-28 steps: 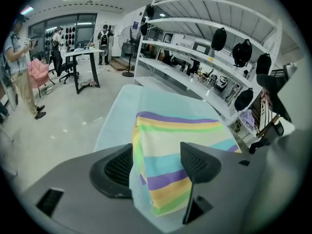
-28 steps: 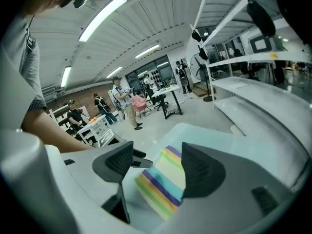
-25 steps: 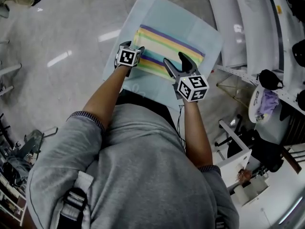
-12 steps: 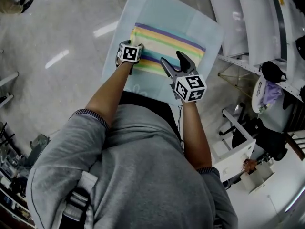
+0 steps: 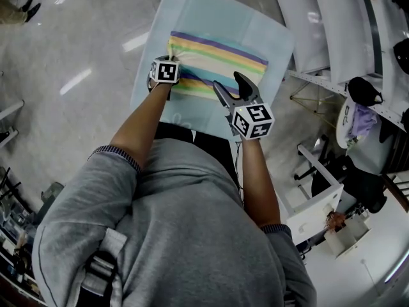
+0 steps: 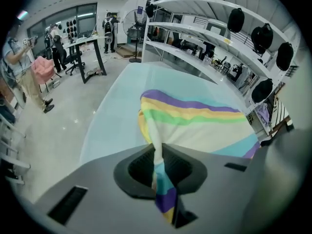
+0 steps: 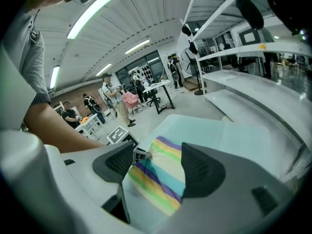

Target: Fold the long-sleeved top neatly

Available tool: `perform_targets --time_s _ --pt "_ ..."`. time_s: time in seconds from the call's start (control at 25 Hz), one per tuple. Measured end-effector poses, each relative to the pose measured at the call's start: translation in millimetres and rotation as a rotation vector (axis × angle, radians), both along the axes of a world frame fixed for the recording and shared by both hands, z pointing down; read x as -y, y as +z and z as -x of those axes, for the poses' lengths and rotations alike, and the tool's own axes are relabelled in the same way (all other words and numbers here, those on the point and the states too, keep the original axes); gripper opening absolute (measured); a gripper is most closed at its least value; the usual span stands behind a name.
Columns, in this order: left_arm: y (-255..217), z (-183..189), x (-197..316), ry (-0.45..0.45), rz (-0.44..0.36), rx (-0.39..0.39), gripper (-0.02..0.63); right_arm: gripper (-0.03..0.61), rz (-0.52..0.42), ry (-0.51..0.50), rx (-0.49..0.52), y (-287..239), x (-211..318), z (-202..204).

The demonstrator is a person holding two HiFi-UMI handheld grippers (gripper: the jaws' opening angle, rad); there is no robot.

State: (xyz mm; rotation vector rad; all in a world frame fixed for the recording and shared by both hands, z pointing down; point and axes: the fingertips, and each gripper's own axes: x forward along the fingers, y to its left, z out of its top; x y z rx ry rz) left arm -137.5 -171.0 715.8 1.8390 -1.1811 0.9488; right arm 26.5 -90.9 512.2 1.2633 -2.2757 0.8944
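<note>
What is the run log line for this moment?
left gripper: fingers just closed, pinching striped top | right gripper: open, above striped top's near edge | striped top: on blue table

Note the pastel rainbow-striped fabric top: it lies folded into a rectangle on the pale blue tabletop, its left corner nearest you bunched and lifted.
</note>
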Motion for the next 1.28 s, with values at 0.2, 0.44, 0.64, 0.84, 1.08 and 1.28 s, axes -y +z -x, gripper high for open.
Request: perform_targets --time_s 0.2,0.44,0.64,0.84,1.08,1.28 --pt "-30.2 -11.9 -5.3 -0.021 -0.034 0.017 0.049 0.322 -0.021 -0.038 0.014 -3.2 -7.6 -18.6" --pt "-70.7 -57.4 -19.1 -0.017 -0.071 -0.008 0.049 0.321 -0.042 -0.073 0.041 -8.0 -17.8 -53.9" --pt "-101.8 -88.7 -27.8 -0.006 -0.111 0.003 0.049 0.321 -0.059 -0.080 0.055 -13.5 -24.3 -79.8" --pt "-120.1 -143.7 -40.0 0.047 -0.134 -0.028 0.049 0.321 -0.071 -0.066 0.069 -17.4 -30.3 -110.3" --pt "-125.2 -206.0 -60.5 0.095 -0.110 -0.052 0.049 0.319 -0.072 -0.043 0.076 -18.2 -41.6 -147.9" --pt "-121.6 -255.6 -68.7 0.114 -0.096 -0.088 0.049 0.319 -0.065 -0.010 0.068 -13.9 -52.6 -185.5"
